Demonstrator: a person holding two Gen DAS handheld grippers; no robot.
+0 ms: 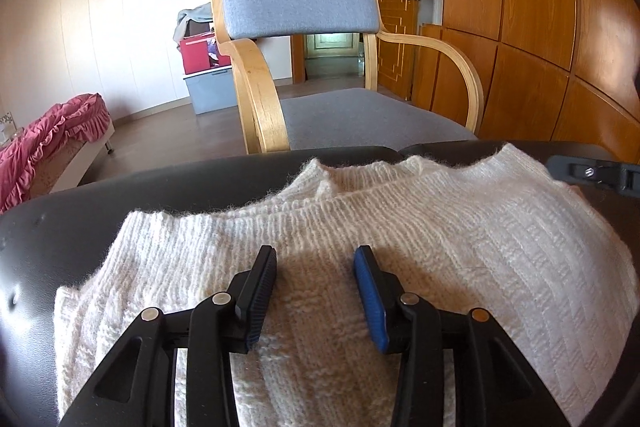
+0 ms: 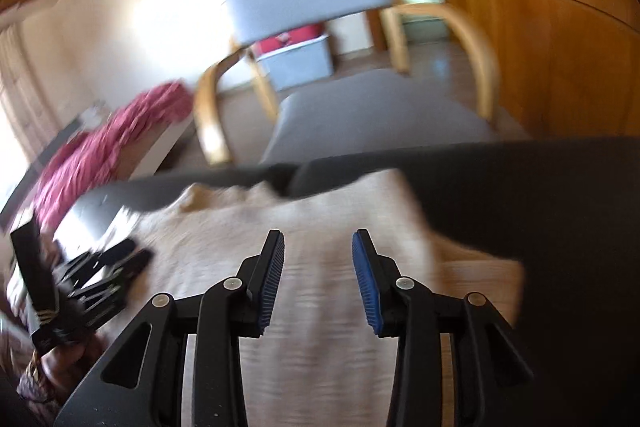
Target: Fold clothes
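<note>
A cream knitted sweater (image 1: 440, 227) lies flat on a black padded surface (image 1: 80, 203), its neckline toward the far edge. My left gripper (image 1: 316, 251) hovers over the sweater's left chest area. Its jaws are open, the blue pads are apart, and only the fabric below shows between them. My right gripper (image 2: 318, 235) is over the same sweater (image 2: 320, 211) in a blurred view, open with nothing pinched. The left gripper (image 2: 136, 251) also shows at the left of the right wrist view, held by a hand. A black piece of the right gripper (image 1: 592, 173) shows at the sweater's far right shoulder.
A grey-cushioned wooden armchair (image 1: 300, 3) stands just beyond the black surface's (image 2: 520, 187) far edge. On the left is a bed with a pink ruffled cover (image 1: 60, 127). Red and grey storage boxes (image 1: 208, 83) sit by the wall. Wooden wardrobe doors (image 1: 520, 27) fill the right.
</note>
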